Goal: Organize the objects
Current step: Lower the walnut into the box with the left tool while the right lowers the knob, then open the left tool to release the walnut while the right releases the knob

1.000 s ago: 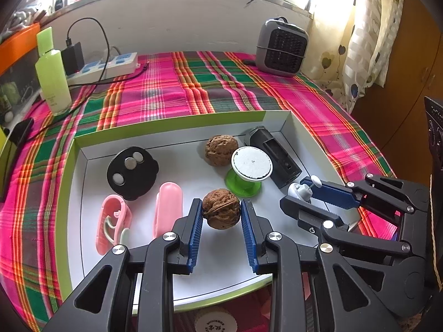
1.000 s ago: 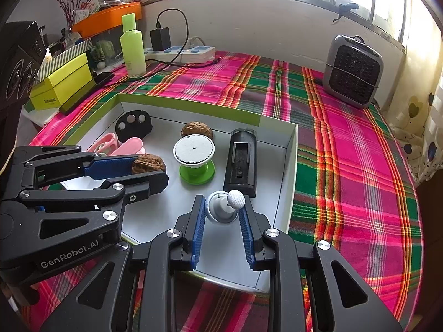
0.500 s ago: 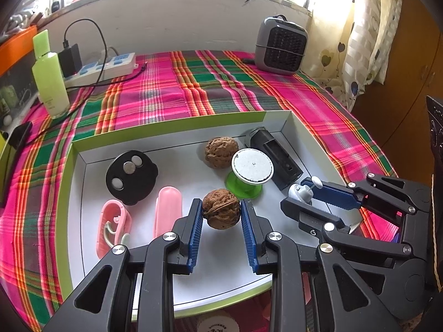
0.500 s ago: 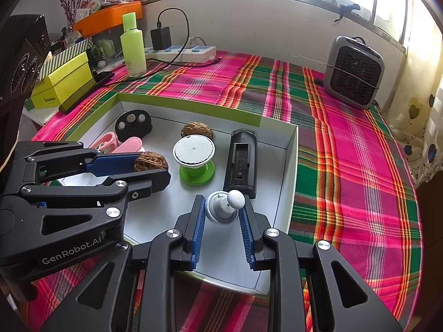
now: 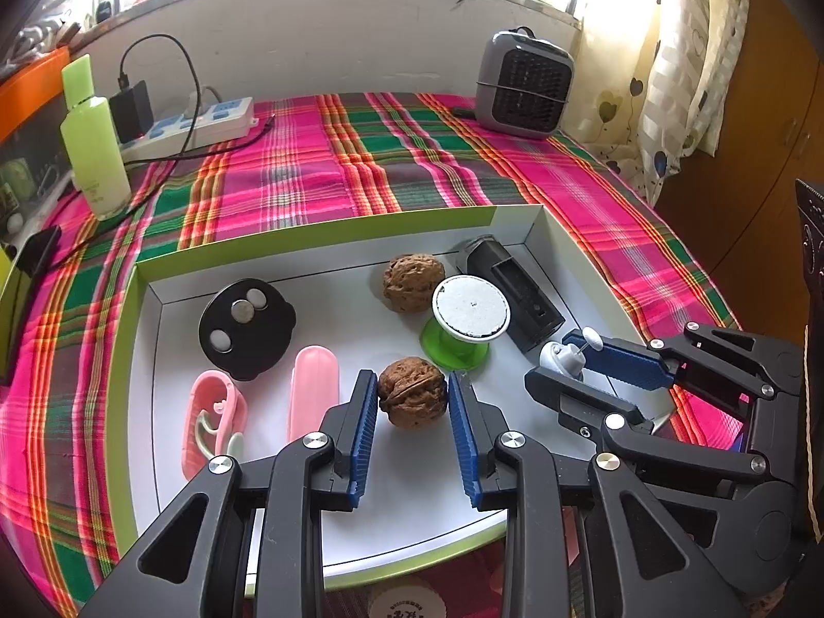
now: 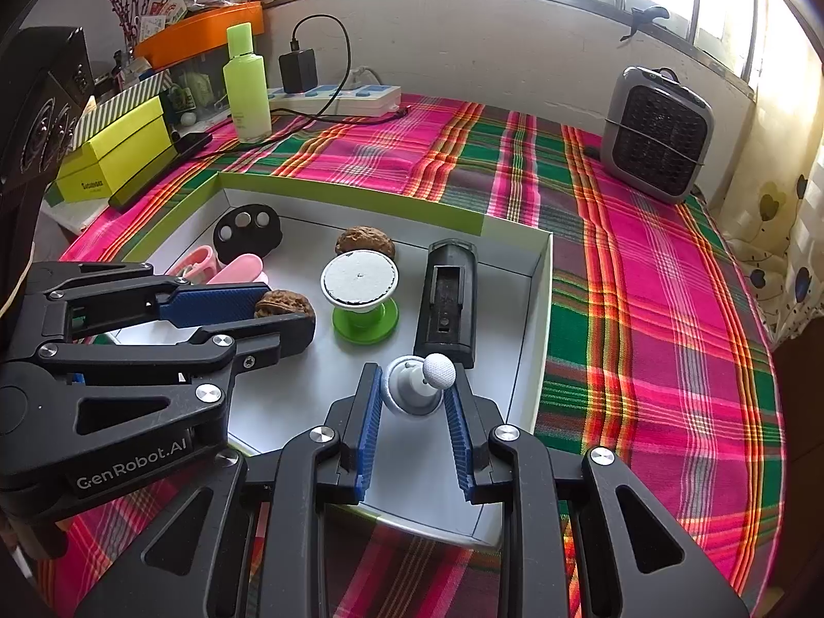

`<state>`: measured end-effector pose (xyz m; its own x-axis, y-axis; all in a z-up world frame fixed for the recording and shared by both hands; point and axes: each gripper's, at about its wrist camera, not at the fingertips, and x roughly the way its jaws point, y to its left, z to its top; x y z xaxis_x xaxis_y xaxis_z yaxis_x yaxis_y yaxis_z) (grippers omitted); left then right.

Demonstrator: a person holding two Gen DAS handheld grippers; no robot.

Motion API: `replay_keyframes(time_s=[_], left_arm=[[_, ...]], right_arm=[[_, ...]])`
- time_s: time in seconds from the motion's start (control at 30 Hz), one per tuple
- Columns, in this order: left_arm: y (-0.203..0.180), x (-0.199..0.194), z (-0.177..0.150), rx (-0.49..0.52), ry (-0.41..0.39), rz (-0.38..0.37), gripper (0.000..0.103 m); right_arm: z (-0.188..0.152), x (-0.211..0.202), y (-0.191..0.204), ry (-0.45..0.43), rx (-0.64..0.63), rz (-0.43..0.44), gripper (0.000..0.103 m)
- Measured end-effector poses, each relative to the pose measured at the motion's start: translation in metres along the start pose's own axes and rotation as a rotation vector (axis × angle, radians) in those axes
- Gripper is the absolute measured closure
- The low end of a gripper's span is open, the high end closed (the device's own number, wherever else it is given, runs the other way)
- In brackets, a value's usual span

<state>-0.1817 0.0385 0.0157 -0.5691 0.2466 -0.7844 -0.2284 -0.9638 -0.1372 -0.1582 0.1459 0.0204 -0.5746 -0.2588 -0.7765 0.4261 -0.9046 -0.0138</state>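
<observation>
A white tray with a green rim [image 5: 329,234] lies on the plaid cloth. My left gripper [image 5: 412,391] is shut on a brown walnut [image 5: 412,397] low over the tray floor. My right gripper [image 6: 414,391] is shut on a small grey holder with a white ball tip [image 6: 417,386], near the tray's right wall; it also shows in the left wrist view [image 5: 566,358]. A second walnut [image 5: 413,282], a green spool with a white top [image 5: 466,316], a black box [image 5: 515,288], a black disc [image 5: 246,327] and two pink pieces [image 5: 311,391] lie in the tray.
A grey heater [image 6: 656,134] stands at the back right. A green bottle [image 6: 247,85], a power strip [image 6: 340,98] with a charger and yellow boxes [image 6: 118,154] sit at the back left. Plaid cloth [image 6: 644,309] stretches right of the tray.
Both grippers keep their hold. The left wrist view has shifted slightly, so the tray and bottle sit a little differently in frame; the objects in the tray have not moved.
</observation>
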Motion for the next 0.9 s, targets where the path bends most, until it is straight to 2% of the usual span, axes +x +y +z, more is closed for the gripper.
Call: replay_keyframes(time_s=[0.33,0.57,0.9], left_arm=[[0.001,-0.005,-0.003,-0.007,-0.003,-0.003,0.073],[0.001,-0.012,-0.005,-0.01,-0.01,-0.001,0.07],[0.003,-0.029,-0.01,-0.021,-0.033,0.009,0.07]], right_arm=[[-0.003,-0.001,0.0,-0.004,0.004,-0.008,0.077],[-0.004,-0.005,0.002,-0.011,0.006,-0.018,0.069],[-0.007,-0.016,0.005,-0.031,0.018,-0.027,0.068]])
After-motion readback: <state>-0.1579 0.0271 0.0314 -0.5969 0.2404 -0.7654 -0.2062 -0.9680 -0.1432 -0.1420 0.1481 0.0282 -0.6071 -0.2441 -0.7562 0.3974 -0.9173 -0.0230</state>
